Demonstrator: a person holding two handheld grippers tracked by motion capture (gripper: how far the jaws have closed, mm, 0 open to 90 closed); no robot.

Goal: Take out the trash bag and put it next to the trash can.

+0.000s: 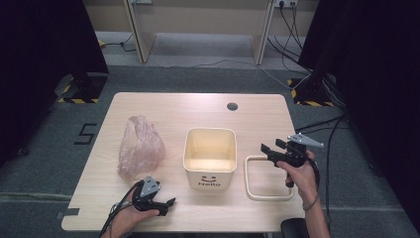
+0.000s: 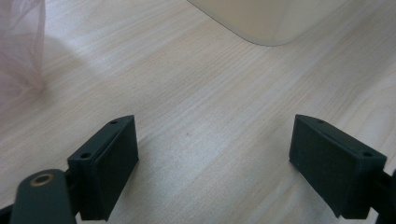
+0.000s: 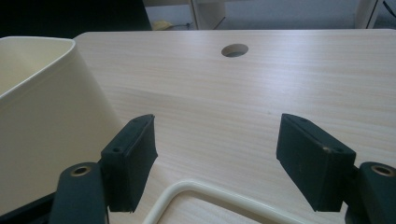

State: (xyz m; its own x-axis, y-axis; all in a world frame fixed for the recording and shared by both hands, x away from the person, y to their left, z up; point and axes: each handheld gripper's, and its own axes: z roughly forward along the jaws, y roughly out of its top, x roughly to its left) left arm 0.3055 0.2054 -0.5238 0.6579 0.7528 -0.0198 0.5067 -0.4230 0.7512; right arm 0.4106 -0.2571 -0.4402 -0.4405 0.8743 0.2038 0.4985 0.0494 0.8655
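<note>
Hovering over the table's [image 1: 163, 106] right side, right gripper [image 1: 265, 148] with jaws spread wide and nothing between them — pads bare in the right gripper view, wood showing through the gap. Lying just below and in front of those jaws, the cream frame [image 1: 270, 177]: a thin rounded-rectangle ring, flat on the wood, right of the bin [image 1: 210, 156] and close beside it. Seen from above, long axis running toward and away from the person, near short side at the table's front edge, far short side right under the jaw tips; in the right gripper view, a curved corner of the frame [image 3: 196, 192] rising between the two jaws at the bottom. Judged from that, the far bar or its corner the likeliest spot to take, jaws needing only to drop and close across the thin rod. Resting low at the front left, left gripper [image 1: 167, 205] likewise open and holding nothing, pads apart over bare wood, bin wall [image 2: 271, 21] ahead of it. Well apart from the frame, with the bin between — so the right hand [image 1: 303, 176] clearly the nearer one. Crumpled pink bag [image 1: 140, 146] lying left of the bin, untouched.
</note>
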